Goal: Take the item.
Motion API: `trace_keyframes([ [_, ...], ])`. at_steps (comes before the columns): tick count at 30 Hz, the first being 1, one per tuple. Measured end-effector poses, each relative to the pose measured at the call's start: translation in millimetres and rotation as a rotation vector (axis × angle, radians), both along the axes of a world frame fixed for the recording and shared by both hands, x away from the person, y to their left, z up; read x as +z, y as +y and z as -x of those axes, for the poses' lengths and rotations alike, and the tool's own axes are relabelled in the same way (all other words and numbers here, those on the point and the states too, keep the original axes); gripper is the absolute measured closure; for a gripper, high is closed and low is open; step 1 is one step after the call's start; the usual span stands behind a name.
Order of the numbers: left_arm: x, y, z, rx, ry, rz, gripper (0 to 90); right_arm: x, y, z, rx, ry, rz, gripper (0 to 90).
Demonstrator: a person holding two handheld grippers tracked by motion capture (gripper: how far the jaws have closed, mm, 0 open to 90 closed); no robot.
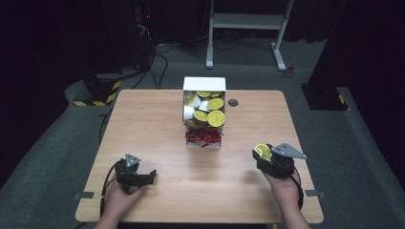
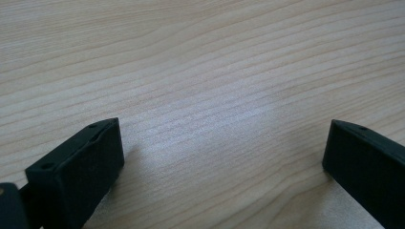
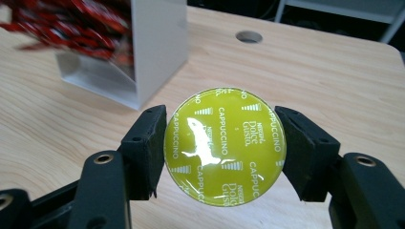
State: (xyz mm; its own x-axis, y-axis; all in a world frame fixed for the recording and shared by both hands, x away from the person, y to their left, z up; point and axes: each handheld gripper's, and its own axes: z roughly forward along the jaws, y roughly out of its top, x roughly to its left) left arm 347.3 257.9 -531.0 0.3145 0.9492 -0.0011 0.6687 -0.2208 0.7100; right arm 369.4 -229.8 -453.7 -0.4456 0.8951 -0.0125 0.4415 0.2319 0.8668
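Now a yellow-lidded coffee capsule (image 3: pixel 224 145) is seen pinched by its rim between the two black jaws of the right gripper (image 3: pixel 223 151), foil face turned up toward the camera, above the bare wooden table (image 1: pixel 157 129) at the person's right-hand side. From the high view the capsule (image 1: pixel 262 151) is carried at the front of the right gripper (image 1: pixel 265 156), well apart from the white box (image 1: pixel 204 84) at the middle of the table, where more capsules (image 1: pixel 210 110) are piled, with red sachets (image 1: pixel 204 137) in the lower compartment.

The left gripper (image 1: pixel 149 177) is rested low near the table's left front corner, jaws spread wide with nothing between them; only wood grain is seen between its pads (image 2: pixel 90 157).

What could go wrong is easily judged. The grip is taken on a thin round rim, so the capsule could be pivoted or squeezed out sideways if the hand is jolted. A hard landing on the table could dent the foil or send the capsule rolling toward the near edge once it is let go. If the jaws are opened while the capsule is tilted, it may be tipped onto its side and wander. No help can be expected quickly from the left gripper, which is parked far off.
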Motion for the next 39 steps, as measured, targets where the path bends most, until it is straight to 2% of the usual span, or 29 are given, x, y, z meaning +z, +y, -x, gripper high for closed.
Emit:
trace_keyframes([
  [4, 0.0, 0.0, 0.0, 0.0, 0.0, 0.0, 0.6, -11.5, -7.2, 1.2, -0.025, 0.017, 0.017, 38.8],
  [18, 0.0, 0.0, 0.0, 0.0, 0.0, 0.0, 0.6, -35.0, -19.7, -6.0, -0.069, 0.067, 0.056, 38.8],
  [23, 0.0, 0.0, 0.0, 0.0, 0.0, 0.0, 0.7, -38.7, -22.7, -8.5, -0.083, 0.082, 0.048, 38.7],
  [39, 0.0, 0.0, 0.0, 0.0, 0.0, 0.001, 0.6, -49.6, -22.7, -17.9, -0.08, 0.124, 0.068, 38.7],
])
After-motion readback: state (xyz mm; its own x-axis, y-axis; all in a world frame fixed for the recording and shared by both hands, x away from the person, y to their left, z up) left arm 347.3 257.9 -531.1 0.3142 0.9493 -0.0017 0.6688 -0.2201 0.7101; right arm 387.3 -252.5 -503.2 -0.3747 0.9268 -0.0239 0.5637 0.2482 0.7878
